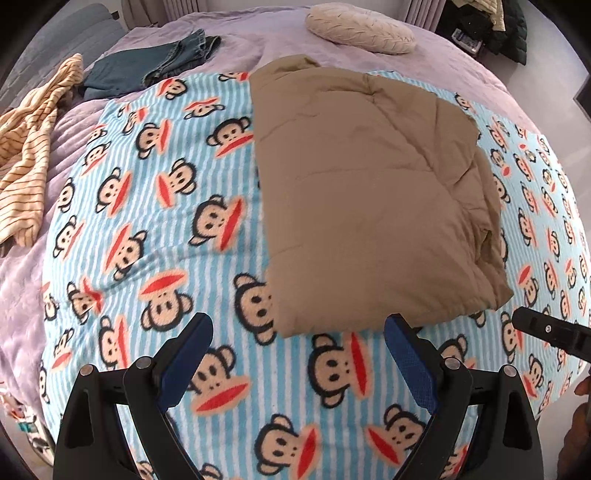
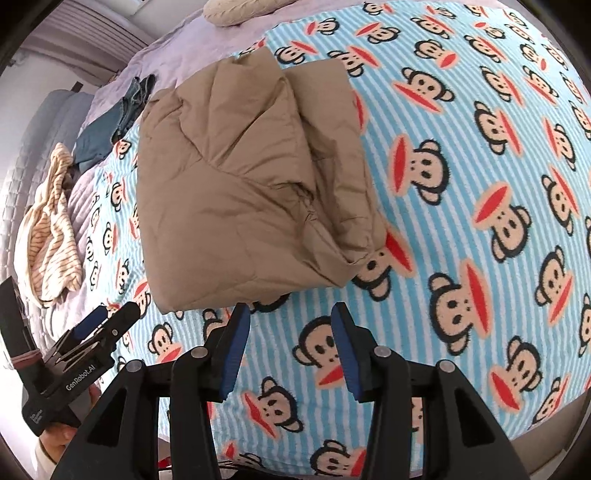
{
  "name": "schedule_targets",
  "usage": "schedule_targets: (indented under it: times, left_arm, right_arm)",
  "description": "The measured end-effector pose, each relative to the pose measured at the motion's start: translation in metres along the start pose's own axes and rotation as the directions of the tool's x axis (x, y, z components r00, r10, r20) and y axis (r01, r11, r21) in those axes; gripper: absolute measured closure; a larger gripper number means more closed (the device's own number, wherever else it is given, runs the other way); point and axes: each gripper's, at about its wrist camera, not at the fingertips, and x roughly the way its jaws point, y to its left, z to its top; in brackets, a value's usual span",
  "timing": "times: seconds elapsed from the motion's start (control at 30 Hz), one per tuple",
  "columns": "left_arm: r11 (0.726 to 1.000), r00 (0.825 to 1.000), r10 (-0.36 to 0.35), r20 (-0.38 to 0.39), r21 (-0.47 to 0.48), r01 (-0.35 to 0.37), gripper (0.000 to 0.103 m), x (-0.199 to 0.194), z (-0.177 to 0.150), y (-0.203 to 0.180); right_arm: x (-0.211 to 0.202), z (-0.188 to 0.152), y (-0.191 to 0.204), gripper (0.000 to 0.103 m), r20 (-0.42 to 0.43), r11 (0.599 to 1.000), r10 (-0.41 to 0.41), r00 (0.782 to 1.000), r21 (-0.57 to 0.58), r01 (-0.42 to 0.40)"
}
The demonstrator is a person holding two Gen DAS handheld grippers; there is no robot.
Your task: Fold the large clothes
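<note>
**Colours and Patterns on the Bed**

A plain tan-brown folded padded garment is laid on a fleece blanket striped in light blue and white and printed with brown-and-peach monkey faces with red mouths. A pale lilac quilted bedspread is seen beneath. A cream garment with thin dark stripes, dark teal folded jeans and a beige textured cushion are shown. The black gripper fingers carry blue pads.
</note>
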Motion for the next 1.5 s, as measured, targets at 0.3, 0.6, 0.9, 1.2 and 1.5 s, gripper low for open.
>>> schedule_targets:
  times: [0.3, 0.6, 0.9, 1.2, 1.5]
  left_arm:
    - [0.996, 0.999, 0.02, -0.032, -0.09, -0.022, 0.008, -0.001, -0.03, 0.013]
    - [0.991, 0.999, 0.028, -0.031, -0.13, -0.032, 0.008, 0.013, -0.038, 0.011]
    - [0.991, 1.0, 0.026, 0.013, -0.129, -0.024, 0.008, 0.063, 0.005, -0.013]
    - [0.992, 1.0, 0.018, -0.018, -0.123, -0.02, 0.008, 0.075, 0.007, -0.013]
    - [0.996, 1.0, 0.007, 0.018, -0.094, -0.005, 0.008, 0.016, -0.007, -0.02]
  right_arm:
    - [0.044, 0.035, 0.001, 0.054, 0.028, 0.991, -0.12, 0.992, -0.057, 0.121]
    - [0.094, 0.03, -0.018, 0.054, -0.064, 0.993, -0.12, 0.991, -0.022, 0.119]
    - [0.097, 0.026, -0.033, 0.048, -0.102, 0.988, -0.15, 0.983, -0.034, 0.148]
    - [0.074, 0.01, -0.04, 0.048, -0.087, 0.991, -0.124, 0.989, -0.067, 0.118]
    - [0.002, 0.0, -0.042, 0.036, -0.009, 0.994, -0.077, 0.997, -0.074, 0.076]
